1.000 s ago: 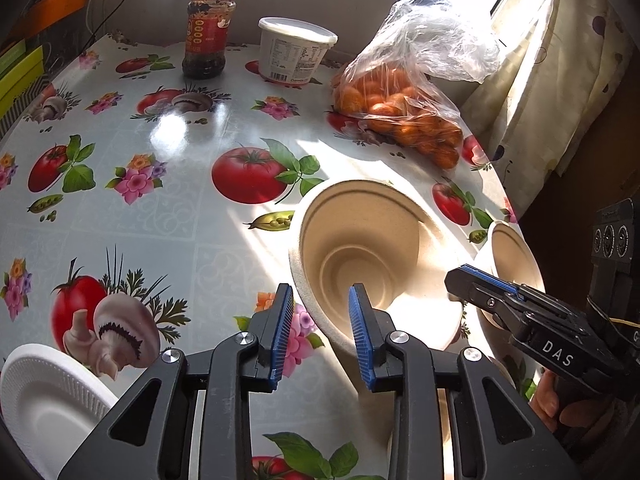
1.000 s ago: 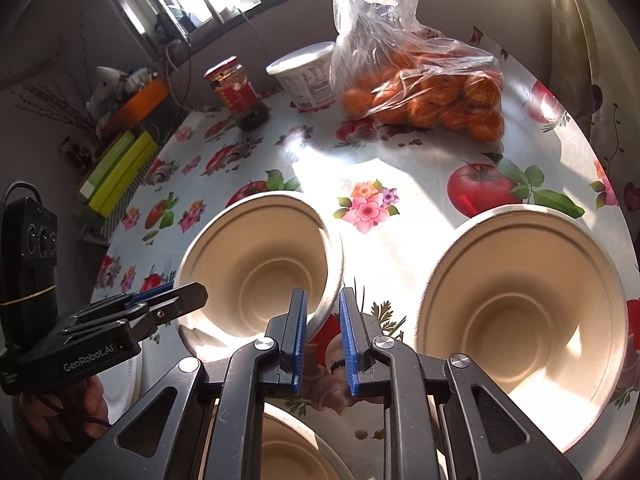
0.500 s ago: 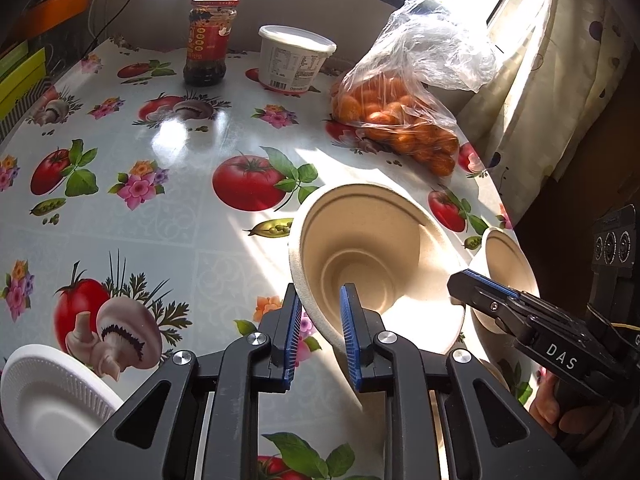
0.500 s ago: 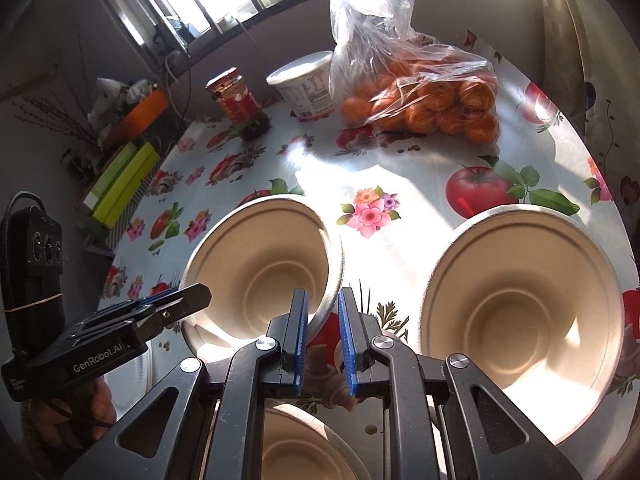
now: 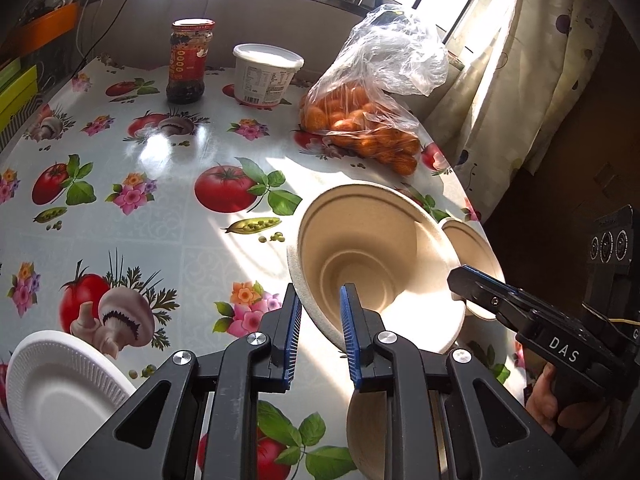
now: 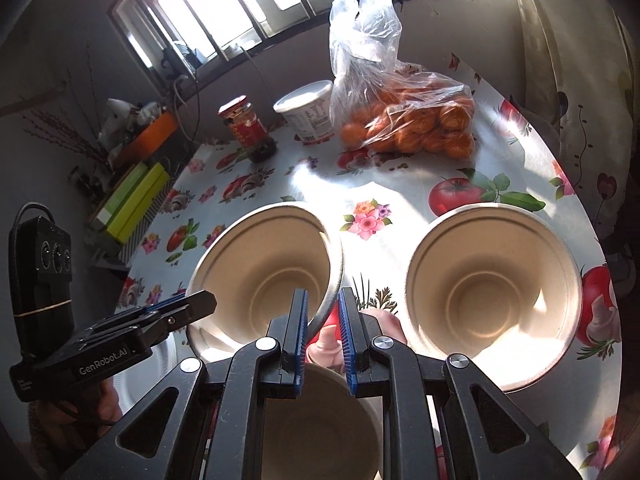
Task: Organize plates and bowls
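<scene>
My left gripper [image 5: 319, 330] is shut on the near rim of a beige paper bowl [image 5: 372, 256] and holds it tilted above the table. That bowl [image 6: 260, 268] also shows in the right wrist view, left of centre. My right gripper [image 6: 323, 334] has its jaws a small gap apart around that bowl's right rim; whether they touch it is unclear. A second beige bowl [image 6: 492, 296] stands on the table to the right. A third bowl [image 6: 320, 420] lies under the right gripper. A white foam plate [image 5: 56, 396] sits at the table's near left edge.
At the far side of the flowered tablecloth [image 5: 132, 216] stand a red-labelled jar [image 5: 189, 62], a white tub [image 5: 266, 74] and a plastic bag of oranges [image 5: 368, 120]. A curtain [image 5: 516, 80] hangs past the table's right edge. Green boxes [image 6: 132, 200] lie to the left.
My left gripper has closed on the bowl's rim and lifted it off the table, tilting it. The right gripper has risen and now straddles the bowl's other rim.
</scene>
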Action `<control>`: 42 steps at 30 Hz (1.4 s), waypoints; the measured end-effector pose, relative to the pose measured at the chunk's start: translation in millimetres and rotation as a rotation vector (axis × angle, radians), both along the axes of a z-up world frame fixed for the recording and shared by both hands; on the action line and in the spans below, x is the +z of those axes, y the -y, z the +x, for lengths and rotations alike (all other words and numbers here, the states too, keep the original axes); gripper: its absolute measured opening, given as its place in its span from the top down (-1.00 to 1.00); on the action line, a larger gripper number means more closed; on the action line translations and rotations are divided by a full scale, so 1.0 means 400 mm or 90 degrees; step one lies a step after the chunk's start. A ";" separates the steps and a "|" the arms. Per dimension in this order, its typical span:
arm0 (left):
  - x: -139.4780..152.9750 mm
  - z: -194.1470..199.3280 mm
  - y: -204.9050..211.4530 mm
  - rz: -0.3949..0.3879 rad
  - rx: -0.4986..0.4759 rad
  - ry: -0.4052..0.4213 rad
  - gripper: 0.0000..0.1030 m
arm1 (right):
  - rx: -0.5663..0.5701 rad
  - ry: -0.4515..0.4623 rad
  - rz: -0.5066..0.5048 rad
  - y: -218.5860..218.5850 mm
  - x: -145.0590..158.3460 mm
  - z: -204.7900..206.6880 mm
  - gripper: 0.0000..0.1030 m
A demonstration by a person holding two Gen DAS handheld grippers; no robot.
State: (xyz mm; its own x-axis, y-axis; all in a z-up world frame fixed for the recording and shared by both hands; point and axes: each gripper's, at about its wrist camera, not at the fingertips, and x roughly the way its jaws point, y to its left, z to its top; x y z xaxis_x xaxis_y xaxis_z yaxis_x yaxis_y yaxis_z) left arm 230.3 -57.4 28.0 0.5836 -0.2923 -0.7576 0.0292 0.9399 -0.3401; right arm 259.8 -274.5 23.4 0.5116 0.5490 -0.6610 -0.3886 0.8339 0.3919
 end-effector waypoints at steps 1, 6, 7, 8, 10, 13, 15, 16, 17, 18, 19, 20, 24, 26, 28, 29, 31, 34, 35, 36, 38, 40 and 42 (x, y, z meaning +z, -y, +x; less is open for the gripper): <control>0.006 -0.007 0.003 -0.002 -0.005 0.006 0.60 | -0.003 0.002 0.001 0.005 0.004 -0.010 0.70; 0.019 -0.037 0.022 -0.001 -0.024 0.013 0.60 | -0.019 0.010 0.010 0.032 0.018 -0.063 0.70; 0.020 -0.043 0.025 -0.003 -0.027 0.014 0.60 | -0.022 0.011 0.010 0.036 0.020 -0.073 0.70; 0.022 -0.050 0.028 -0.003 -0.031 0.017 0.60 | -0.026 0.013 0.010 0.040 0.022 -0.083 0.70; 0.024 -0.060 0.034 -0.003 -0.037 0.017 0.60 | -0.030 0.013 0.012 0.047 0.022 -0.098 0.70; 0.021 -0.073 0.039 -0.004 -0.043 0.015 0.60 | -0.039 0.012 0.017 0.055 0.020 -0.119 0.69; 0.021 -0.082 0.042 -0.004 -0.046 0.014 0.60 | -0.044 0.012 0.018 0.059 0.019 -0.134 0.69; 0.020 -0.085 0.043 -0.004 -0.048 0.014 0.60 | -0.046 0.012 0.019 0.061 0.019 -0.140 0.69; 0.021 -0.089 0.045 -0.003 -0.050 0.014 0.60 | -0.048 0.013 0.019 0.062 0.018 -0.146 0.69; 0.021 -0.093 0.046 -0.002 -0.051 0.014 0.60 | -0.049 0.013 0.020 0.063 0.018 -0.151 0.69; 0.020 -0.097 0.048 -0.002 -0.053 0.014 0.60 | -0.051 0.013 0.020 0.064 0.018 -0.157 0.69; 0.020 -0.102 0.050 -0.001 -0.055 0.014 0.60 | -0.053 0.014 0.020 0.067 0.018 -0.163 0.69; 0.015 -0.118 0.057 0.004 -0.062 0.011 0.60 | -0.058 0.018 0.021 0.074 0.019 -0.184 0.69; 0.014 -0.127 0.061 0.004 -0.065 0.010 0.60 | -0.060 0.019 0.023 0.078 0.018 -0.196 0.69; 0.013 -0.136 0.064 0.006 -0.068 0.010 0.60 | -0.063 0.019 0.025 0.082 0.014 -0.207 0.69; 0.011 -0.140 0.066 0.007 -0.070 0.009 0.60 | -0.064 0.019 0.026 0.084 0.012 -0.213 0.69; 0.009 -0.151 0.069 0.007 -0.073 0.007 0.60 | -0.068 0.017 0.028 0.088 0.005 -0.226 0.69; 0.003 -0.162 0.075 0.006 -0.077 0.005 0.60 | -0.073 0.014 0.028 0.095 -0.004 -0.247 0.69; 0.001 -0.166 0.077 0.007 -0.080 0.004 0.60 | -0.075 0.014 0.028 0.097 -0.007 -0.254 0.69; -0.002 -0.170 0.079 0.008 -0.082 0.002 0.60 | -0.077 0.013 0.029 0.099 -0.008 -0.259 0.69; -0.009 -0.177 0.085 0.010 -0.087 -0.002 0.60 | -0.081 0.013 0.028 0.103 -0.011 -0.267 0.69; -0.012 -0.184 0.089 0.012 -0.089 -0.003 0.60 | -0.083 0.015 0.025 0.105 -0.013 -0.276 0.69; -0.014 -0.189 0.092 0.015 -0.091 -0.003 0.60 | -0.086 0.014 0.025 0.106 -0.018 -0.281 0.69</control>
